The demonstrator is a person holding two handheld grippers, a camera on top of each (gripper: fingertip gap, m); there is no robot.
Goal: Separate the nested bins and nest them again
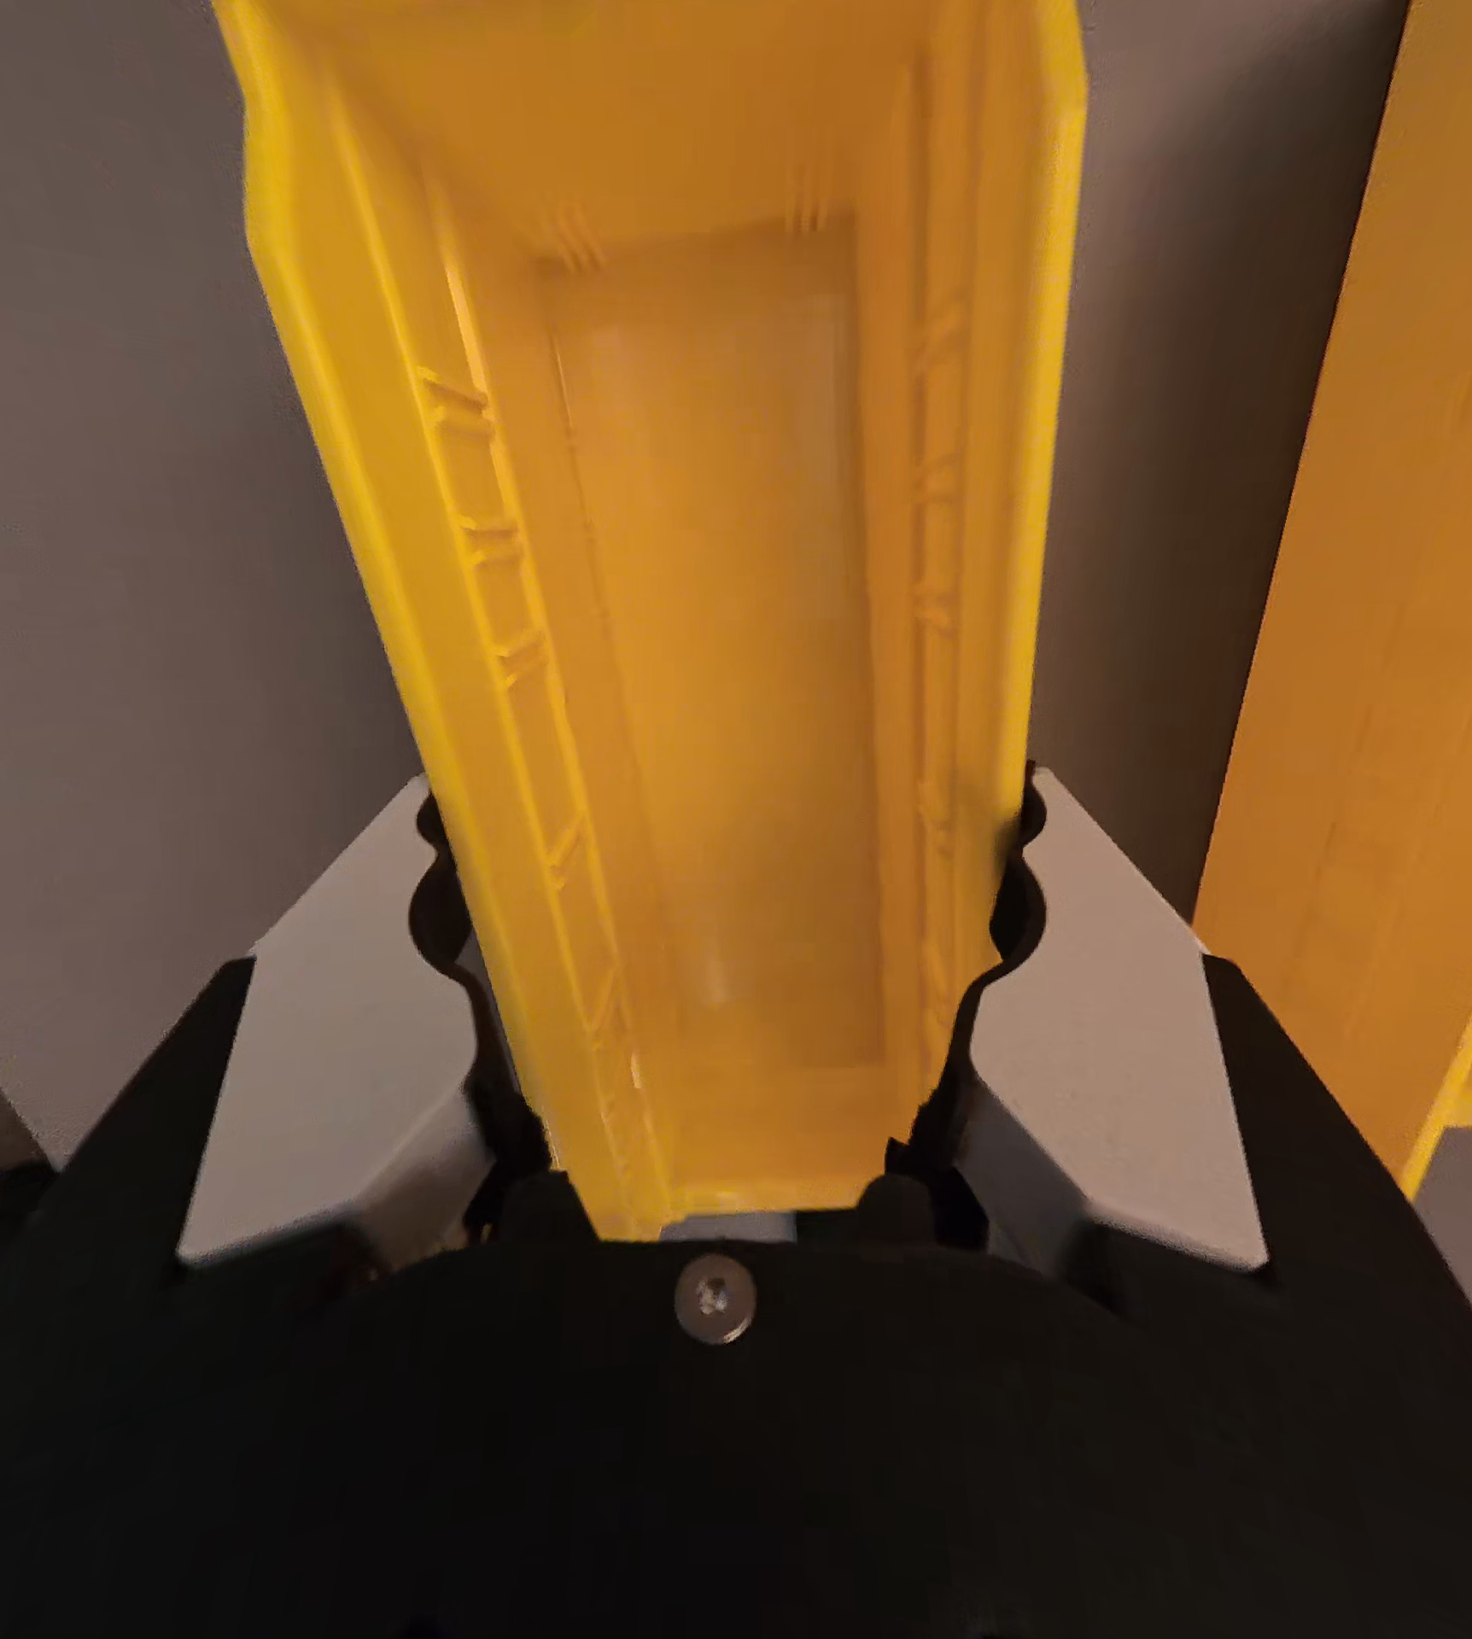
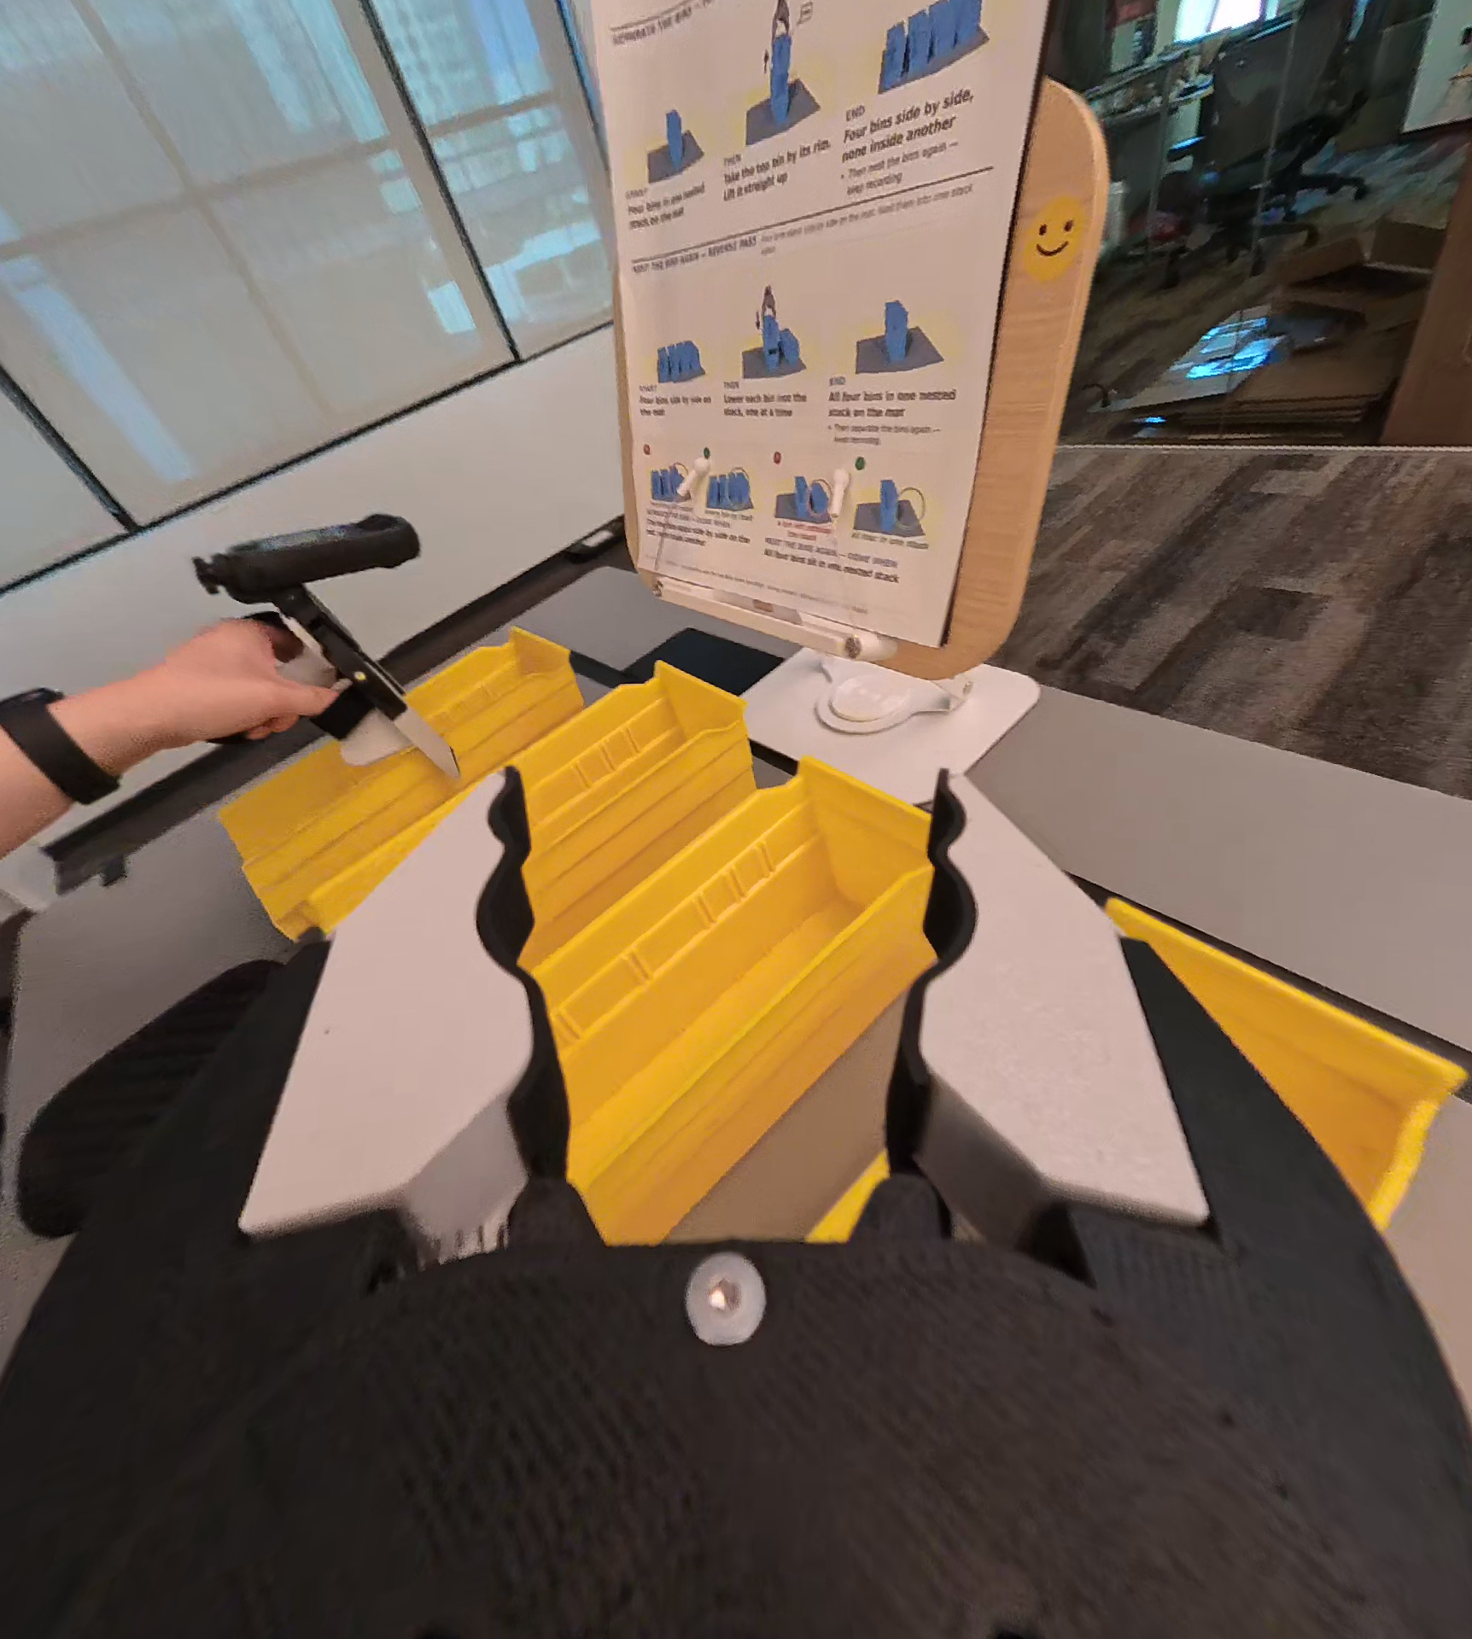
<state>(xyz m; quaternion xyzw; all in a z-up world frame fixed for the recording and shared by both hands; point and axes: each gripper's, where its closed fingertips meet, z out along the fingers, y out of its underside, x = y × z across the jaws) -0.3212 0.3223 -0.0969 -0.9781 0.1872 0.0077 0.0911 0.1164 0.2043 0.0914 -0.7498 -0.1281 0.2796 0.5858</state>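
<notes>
Our left gripper (image 1: 728, 798) straddles a yellow bin (image 1: 715, 621) on the grey table (image 1: 94, 532), jaws wide, both pads touching its long rims. Our right gripper (image 2: 719, 798) hangs spread wide and bare above the row, holding nothing. We see two more bins (image 2: 644, 763) side by side beyond it, a fourth (image 2: 1300, 1055) at far right.

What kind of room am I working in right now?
Likely an office or lab set up for recording: a grey table with yellow bins, an illustrated instruction sheet on a stand, large glazed panels and carpeted floor.
</notes>
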